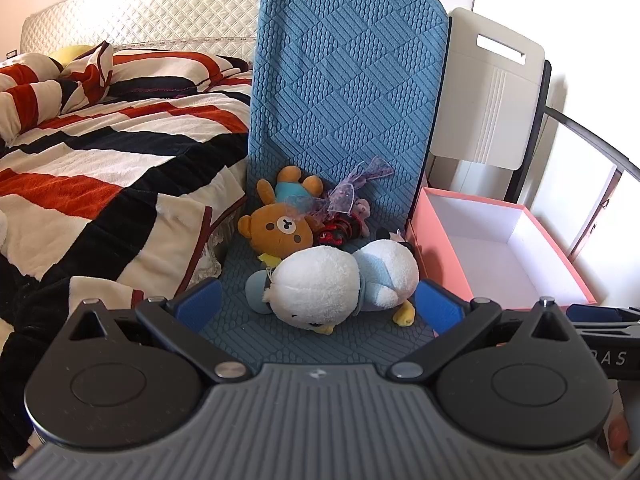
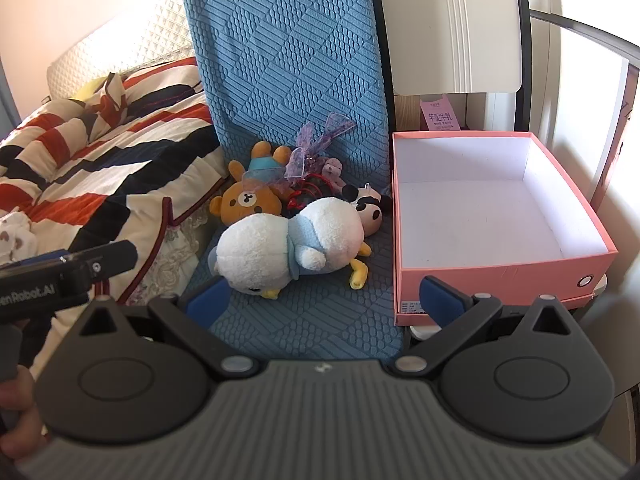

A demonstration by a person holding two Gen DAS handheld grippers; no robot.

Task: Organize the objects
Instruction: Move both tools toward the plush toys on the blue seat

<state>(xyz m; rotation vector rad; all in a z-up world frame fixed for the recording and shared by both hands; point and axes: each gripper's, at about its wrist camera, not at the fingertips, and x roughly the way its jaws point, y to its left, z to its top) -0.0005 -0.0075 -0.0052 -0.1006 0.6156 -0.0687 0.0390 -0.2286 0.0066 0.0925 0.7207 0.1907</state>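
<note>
A pile of soft toys lies on a blue textured chair cushion [image 1: 348,92] [image 2: 288,60]. Nearest is a white and light-blue duck [image 1: 340,280] [image 2: 288,240] on its side. Behind it sit a brown bear [image 1: 280,230] [image 2: 248,202], a purple ribbon toy [image 1: 352,192] [image 2: 316,148] and a small black-eared mouse toy [image 2: 370,206]. An empty pink box [image 1: 500,248] [image 2: 492,216] stands right of the cushion. My left gripper [image 1: 320,308] is open, its blue pads on either side of the duck without touching it. My right gripper [image 2: 324,300] is open over the cushion's front.
A bed with a red, black and white striped blanket [image 1: 100,152] [image 2: 92,152] lies to the left. A white chair back [image 1: 488,92] [image 2: 448,28] stands behind the box. A dark curved rail [image 1: 592,136] runs at the right edge. A hand [image 2: 16,408] shows at the lower left.
</note>
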